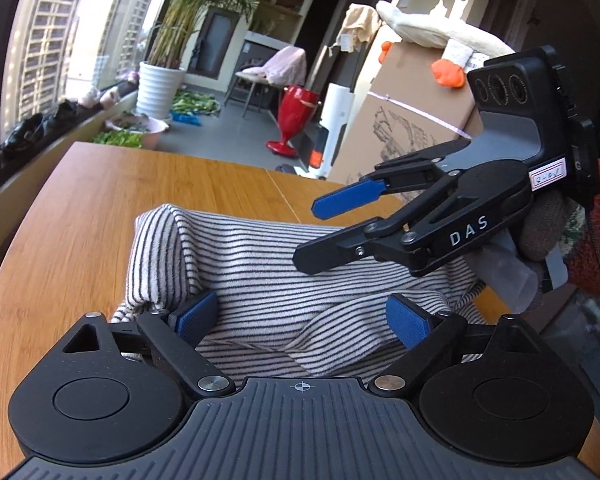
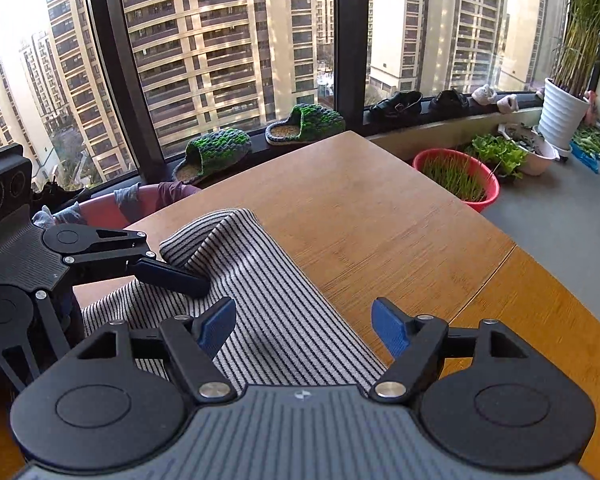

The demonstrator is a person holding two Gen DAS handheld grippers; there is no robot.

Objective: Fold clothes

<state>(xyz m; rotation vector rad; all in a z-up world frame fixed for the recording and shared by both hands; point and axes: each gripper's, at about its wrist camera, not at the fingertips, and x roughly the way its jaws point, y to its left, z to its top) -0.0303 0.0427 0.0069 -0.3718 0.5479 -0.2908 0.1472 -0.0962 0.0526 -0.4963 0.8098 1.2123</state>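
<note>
Striped garment (image 1: 268, 264) beneath both open grippers

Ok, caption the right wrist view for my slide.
Open right gripper over a striped garment on the wooden table; open left gripper alongside.

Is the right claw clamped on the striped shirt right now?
No, the right claw is open above the striped shirt, gripping nothing.

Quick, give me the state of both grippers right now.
Left gripper: open, fingers spread over the striped garment, gripping nothing.
Right gripper: open, above the garment's edge on the wooden table, gripping nothing.
</note>
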